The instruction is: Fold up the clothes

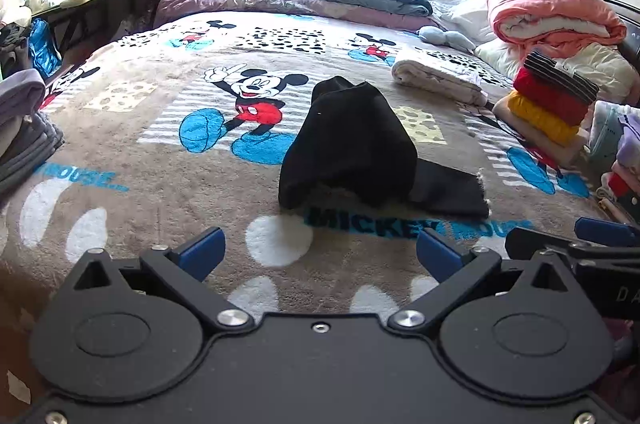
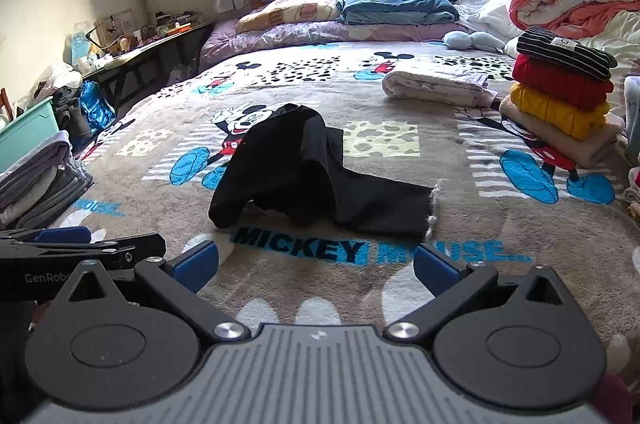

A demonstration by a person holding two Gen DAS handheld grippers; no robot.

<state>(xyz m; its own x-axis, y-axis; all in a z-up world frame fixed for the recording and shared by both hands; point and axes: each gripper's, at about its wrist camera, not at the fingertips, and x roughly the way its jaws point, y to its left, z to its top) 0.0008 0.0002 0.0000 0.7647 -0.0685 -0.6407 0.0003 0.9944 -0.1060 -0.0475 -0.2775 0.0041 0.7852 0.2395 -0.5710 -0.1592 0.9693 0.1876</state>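
Both grippers sit low over the blanket (image 1: 132,159), side by side. The left gripper (image 1: 320,256) has its blue pads spread wide with nothing between them. The right gripper (image 2: 316,266) is spread wide and empty too.

The left view catches the right gripper's fingers (image 1: 600,234) poking in at four o'clock. The right view returns the favour, showing the left gripper's body at nine o'clock, with part of a brand name legible on it. Only the right view takes in a green bin (image 2: 24,133) at the far nine o'clock edge. It also shows far more of the garment's flat part. In the left view that part is mostly tucked behind the heap.

The garment (image 1: 352,147) is black and lies mid-blanket, dead ahead at twelve o'clock of both grippers and well apart from them. It's not folded. One portion stands up in a rumpled peak, and another (image 2: 380,203) spreads flat toward three o'clock, ending in a frayed pale edge. Its near edge just touches the "MICKEY" lettering (image 2: 300,248).

A stack (image 2: 560,95) of folded clothes, striped, red, yellow and beige, sits at two o'clock. A folded pale towel (image 2: 436,85) lies at one o'clock. Grey folded clothes (image 1: 24,135) pile up at nine o'clock.
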